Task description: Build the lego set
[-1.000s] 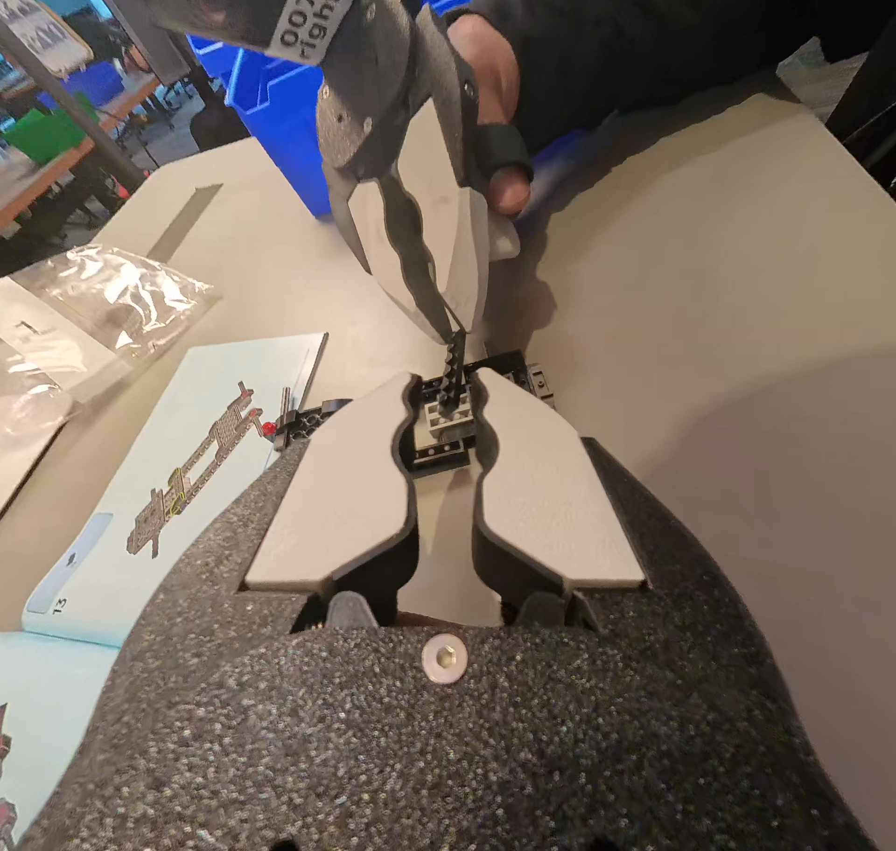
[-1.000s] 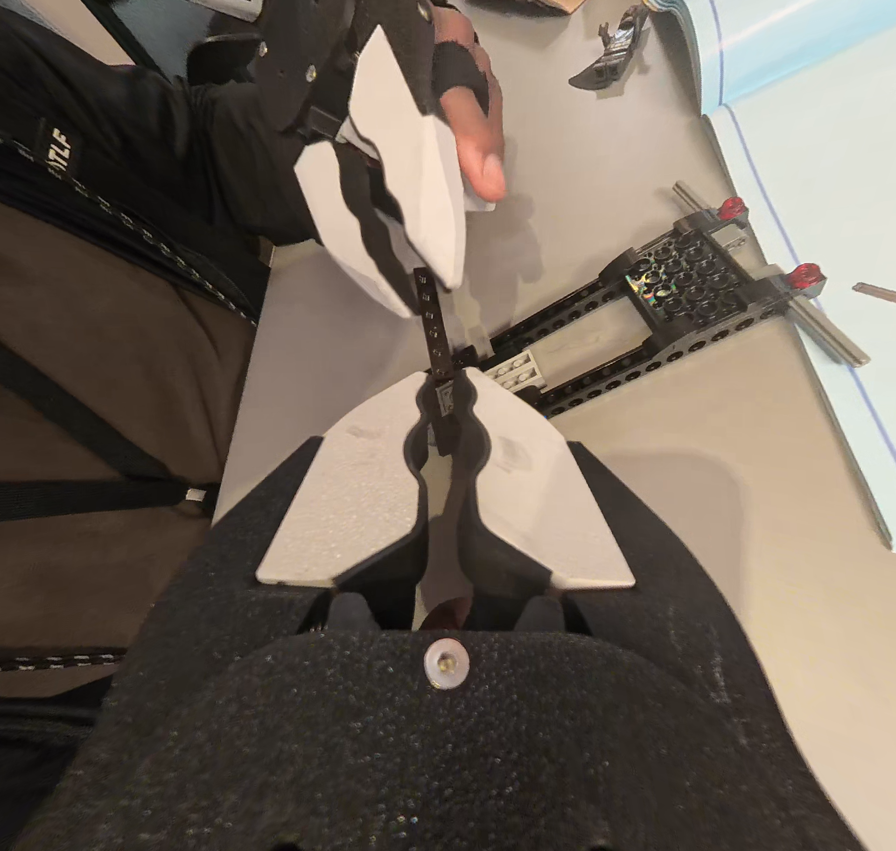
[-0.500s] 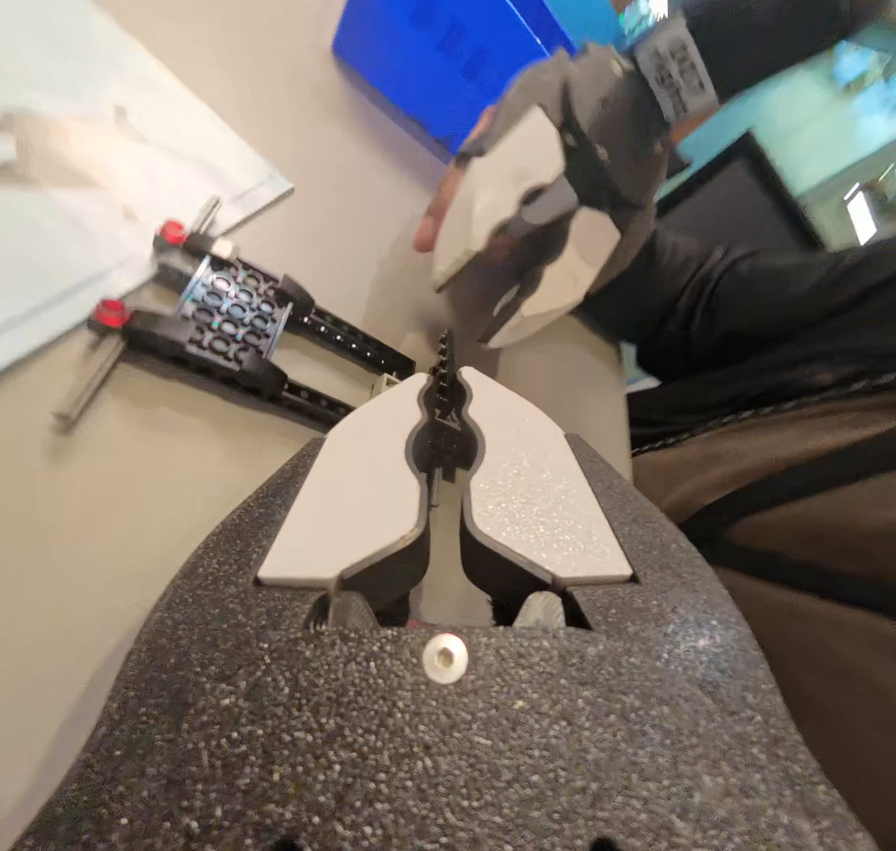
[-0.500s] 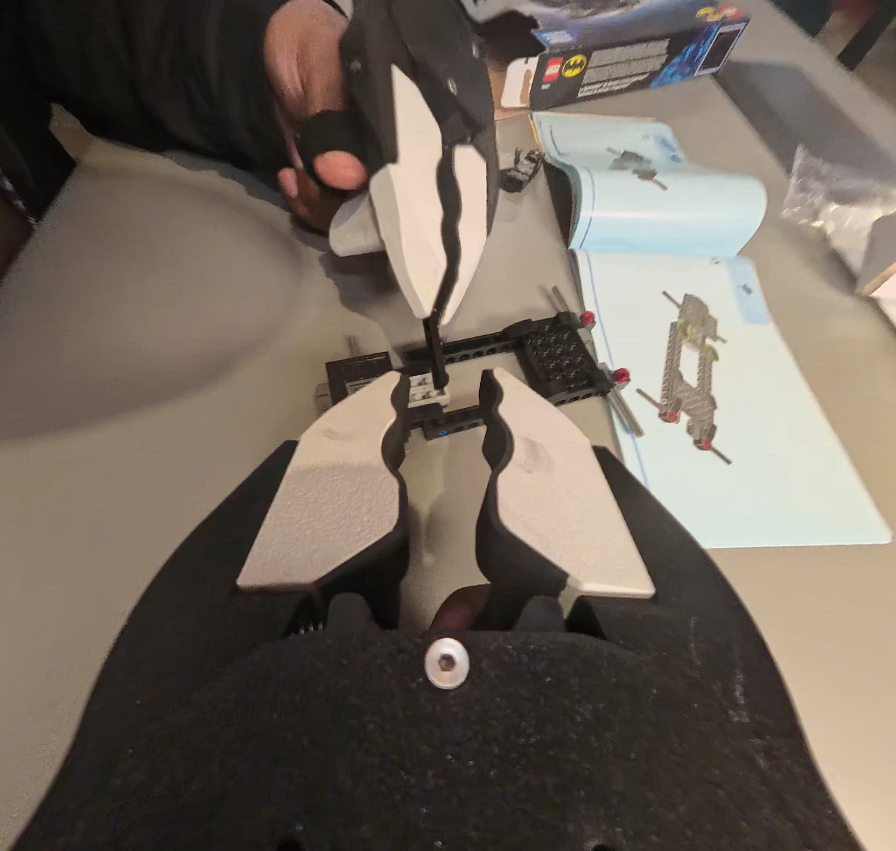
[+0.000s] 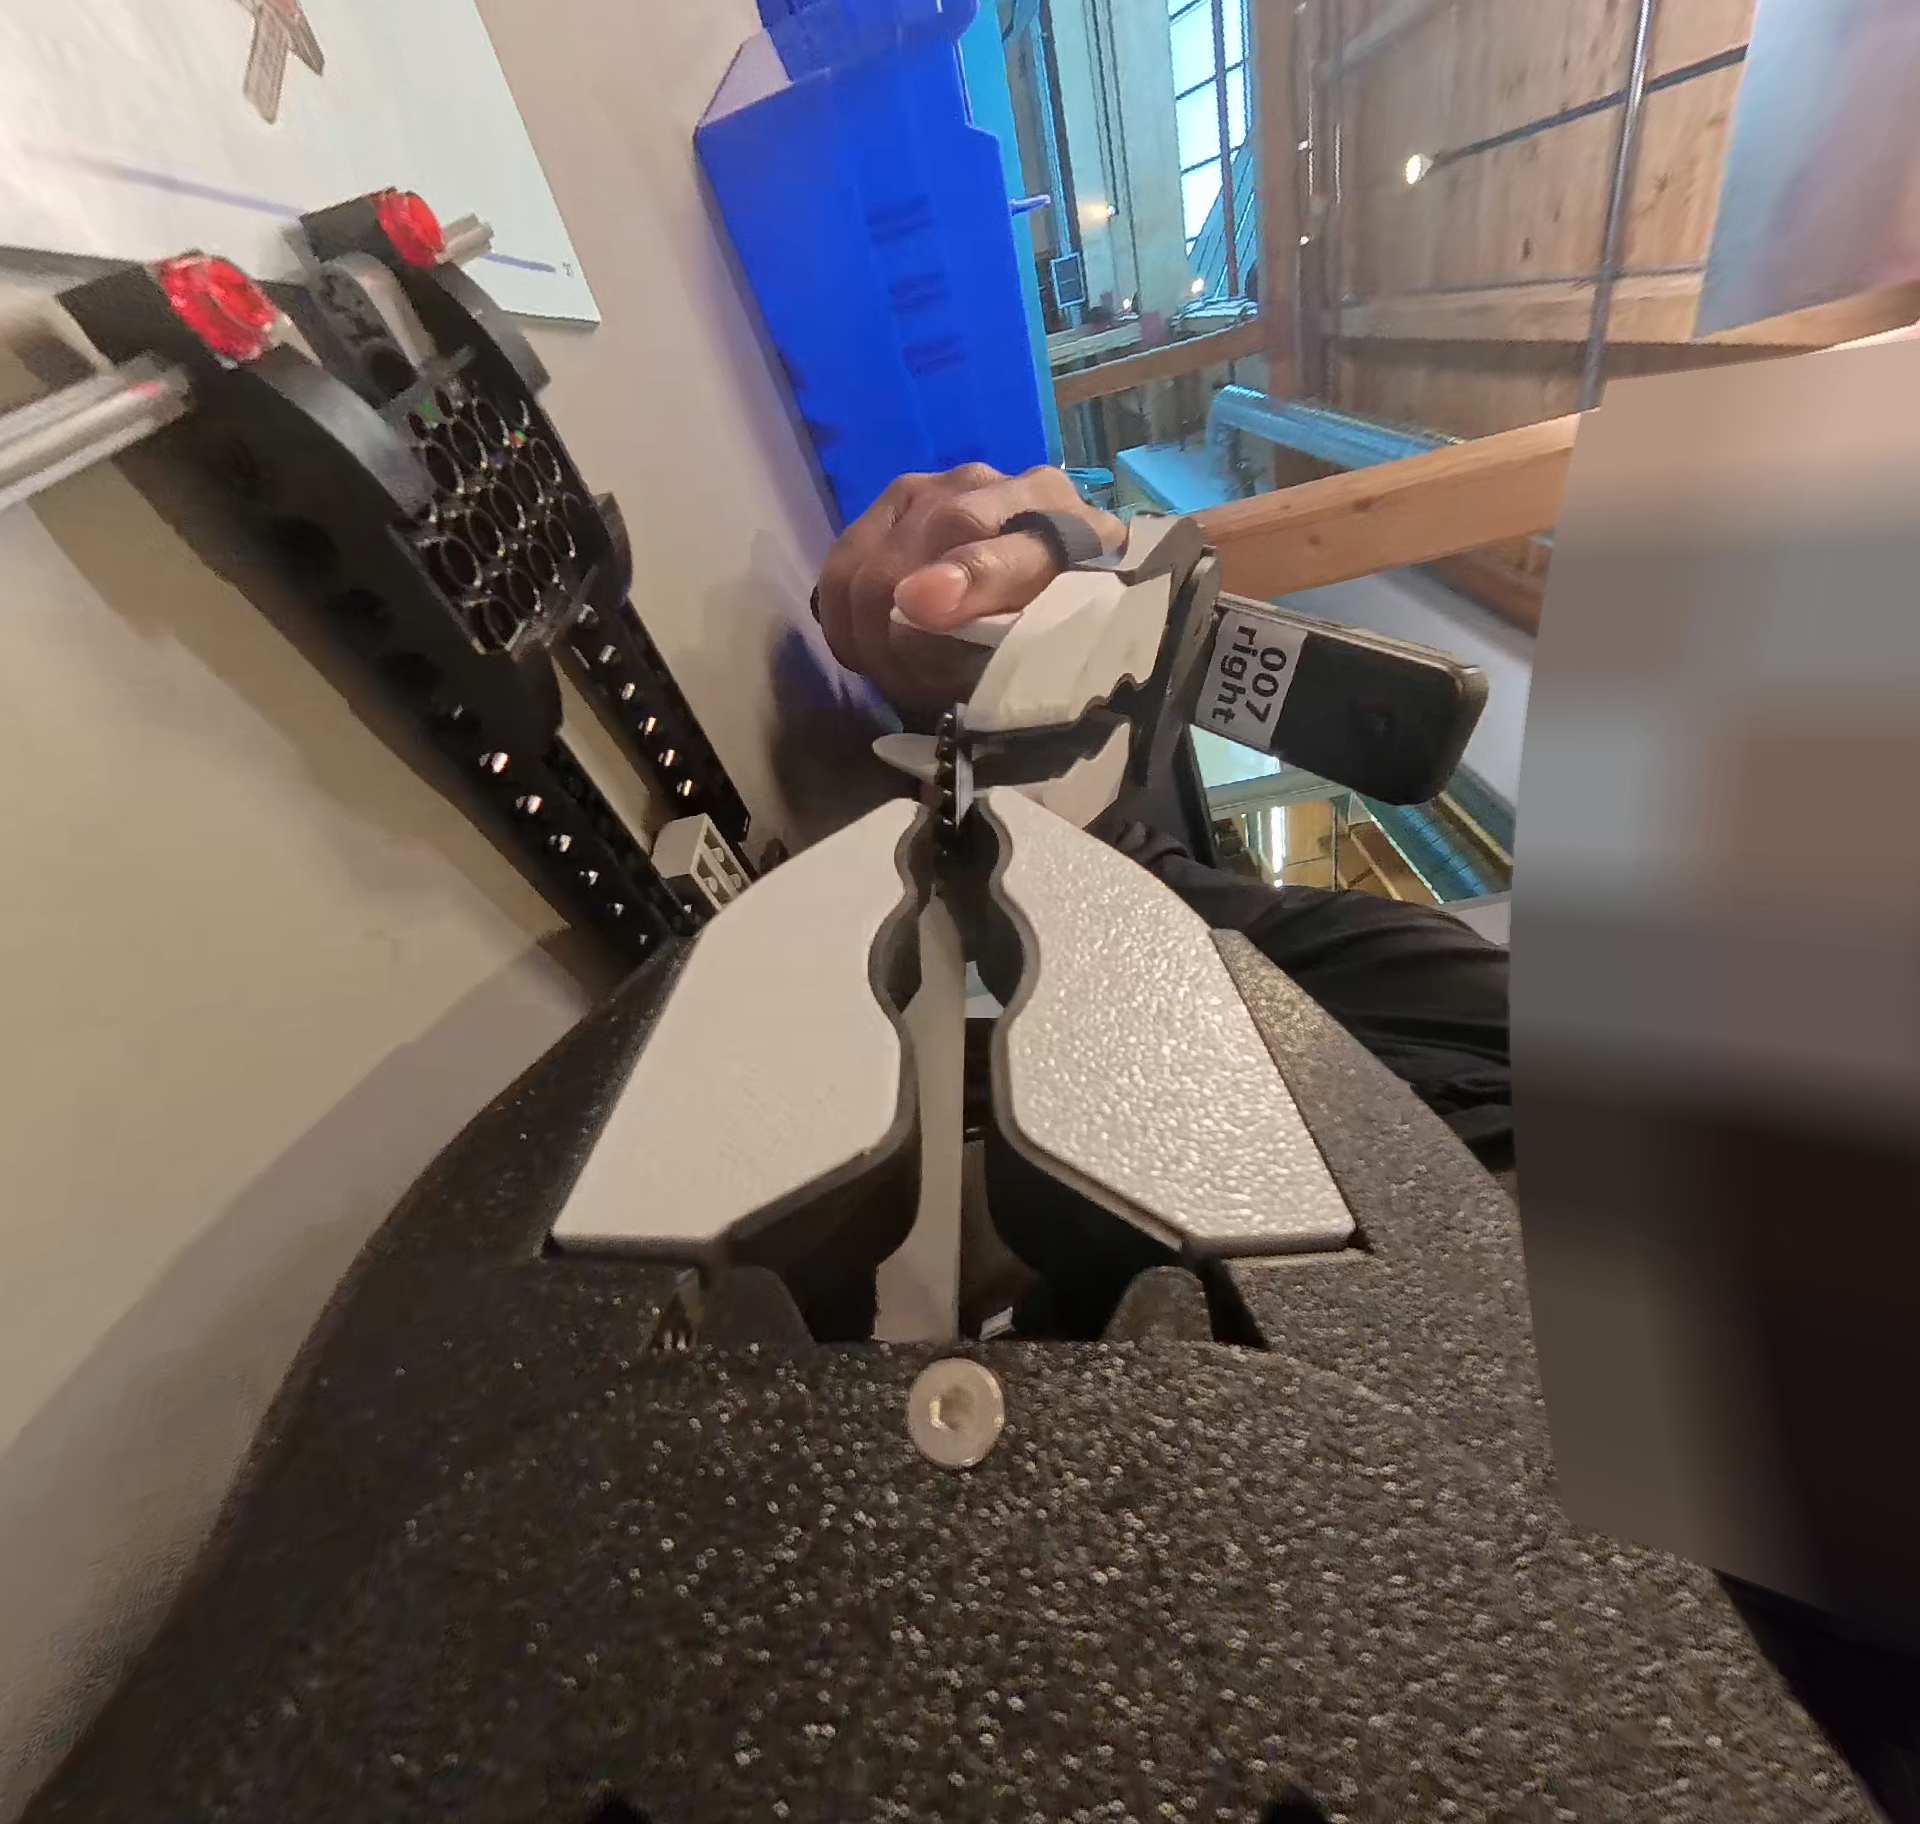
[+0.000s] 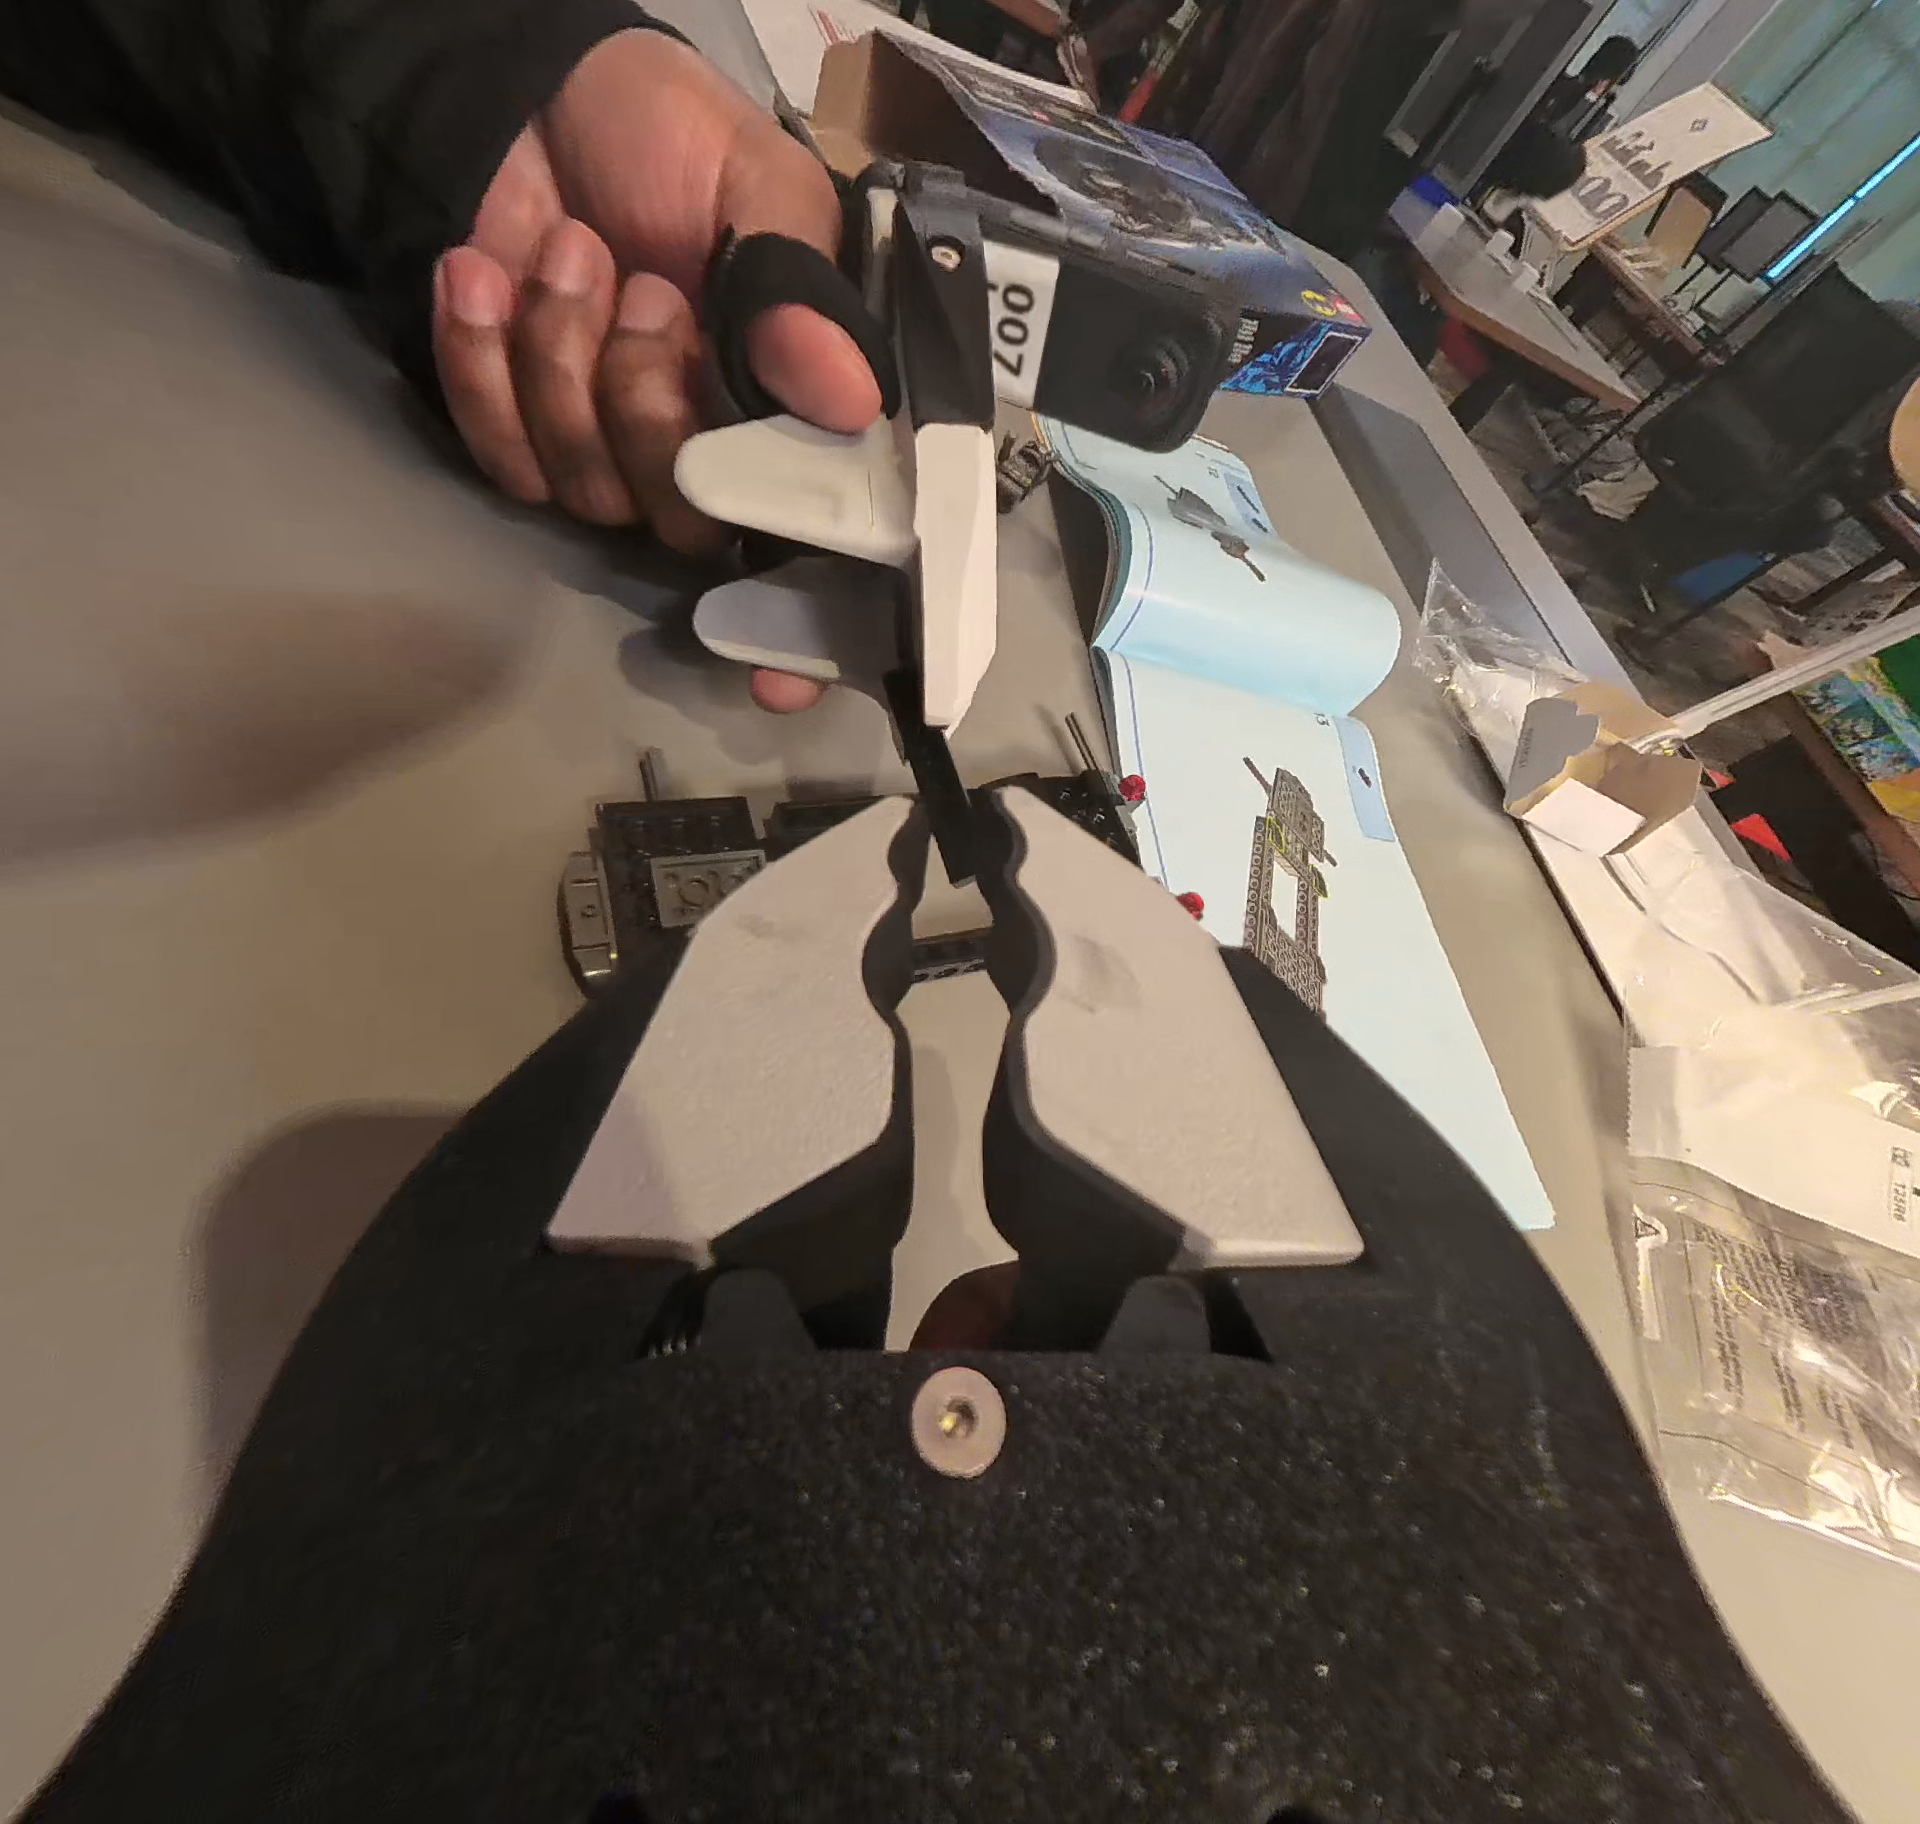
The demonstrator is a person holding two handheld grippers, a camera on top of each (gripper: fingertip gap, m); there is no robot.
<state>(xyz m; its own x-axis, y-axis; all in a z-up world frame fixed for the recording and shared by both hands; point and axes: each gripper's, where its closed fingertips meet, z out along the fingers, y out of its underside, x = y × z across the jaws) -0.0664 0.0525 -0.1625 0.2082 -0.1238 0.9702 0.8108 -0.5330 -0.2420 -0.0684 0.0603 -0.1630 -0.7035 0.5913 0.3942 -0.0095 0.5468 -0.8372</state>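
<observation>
Right wrist view: black studded strip (image 6: 940,808) spans both grippers lengthwise, right gripper (image 6: 961,829) and left gripper (image 6: 935,709) each clamped on one end, above black chassis (image 6: 675,849).

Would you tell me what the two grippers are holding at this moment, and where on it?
Both grip one thin black studded strip: the left gripper and the right gripper each clamp an opposite end, above the table.

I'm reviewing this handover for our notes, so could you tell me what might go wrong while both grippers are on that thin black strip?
1. Both the left gripper and the right gripper pinch the same thin black strip by their tips; uneven pulling could twist it or make it slip out.
2. It hangs above the black brick frame on the table; a dropped strip might knock it or bounce away.
</observation>
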